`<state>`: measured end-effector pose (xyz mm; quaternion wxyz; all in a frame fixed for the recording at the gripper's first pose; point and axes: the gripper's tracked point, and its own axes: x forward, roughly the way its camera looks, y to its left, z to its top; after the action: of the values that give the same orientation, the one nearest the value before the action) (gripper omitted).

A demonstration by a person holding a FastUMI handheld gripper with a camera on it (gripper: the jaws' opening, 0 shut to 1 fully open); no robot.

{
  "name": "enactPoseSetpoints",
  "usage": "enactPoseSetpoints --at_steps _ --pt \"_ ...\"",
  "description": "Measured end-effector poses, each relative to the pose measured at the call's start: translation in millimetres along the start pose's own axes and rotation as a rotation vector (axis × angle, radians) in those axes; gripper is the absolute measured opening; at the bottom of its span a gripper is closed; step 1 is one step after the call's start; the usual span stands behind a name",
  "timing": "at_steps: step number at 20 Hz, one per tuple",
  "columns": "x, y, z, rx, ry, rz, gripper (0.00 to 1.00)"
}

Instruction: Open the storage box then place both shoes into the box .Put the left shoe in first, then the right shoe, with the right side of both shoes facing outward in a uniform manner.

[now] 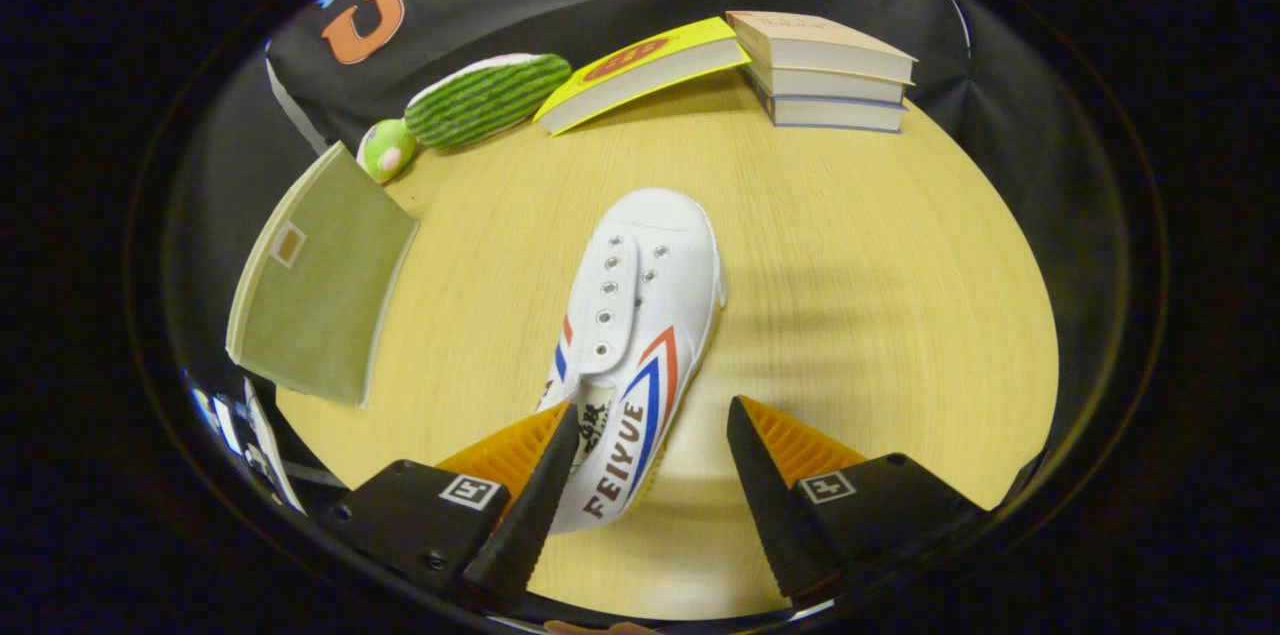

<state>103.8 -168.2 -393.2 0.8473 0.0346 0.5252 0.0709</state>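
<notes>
Tool (650, 435): we hold it spread wide, grasping nothing.
Shoe (640, 315): heel between our fingers, against the left one, toe pointing away.
Counter (880, 315): bare right of shoe.

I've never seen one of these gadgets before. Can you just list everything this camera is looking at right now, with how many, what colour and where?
shoe: 1, white with red and blue stripes, on the table, heel end between the fingers, toe pointing away.
olive panel: 1, olive green with a small label patch, at the table's edge left of the shoe; what it belongs to I cannot tell.
plush toy: 1, green striped with a pale green end, beyond the panel near the wall.
yellow book: 1, yellow cover, leaning against the stack.
stack of books: 3, pale covers, far side of the table.
table: 1, light wood.
hand-held gripper: 1, fingers open, left finger at the shoe's opening, right finger clear of it.
</notes>
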Motion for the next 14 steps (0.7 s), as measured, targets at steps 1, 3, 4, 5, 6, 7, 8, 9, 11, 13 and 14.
enactPoseSetpoints --at_steps 1,3,4,5,6,7,8,9,11,13,14 --pt "5.7 1.6 4.3 -0.042 -0.011 0.017 0.81" --pt "8.7 6.1 0.9 0.015 -0.004 0.036 0.56" --pt "10.2 5.4 -0.1 0.030 -0.005 0.043 0.43" --pt "7.9 4.9 1.4 0.042 -0.018 0.048 0.40" --pt "4.8 3.3 0.1 0.053 -0.024 0.047 0.35" --pt "2.6 0.5 -0.2 0.082 -0.025 0.043 0.29" --pt "-0.9 -2.6 -1.0 0.111 -0.024 0.038 0.20" --pt "-5.2 -2.8 -1.7 0.142 -0.029 0.047 0.16" --pt "-15.4 3.7 -3.7 0.215 -0.020 0.097 0.08" --pt "-26.8 9.2 0.9 0.240 -0.029 0.128 0.08" --pt "-32.8 9.8 4.1 0.220 -0.049 0.118 0.07"
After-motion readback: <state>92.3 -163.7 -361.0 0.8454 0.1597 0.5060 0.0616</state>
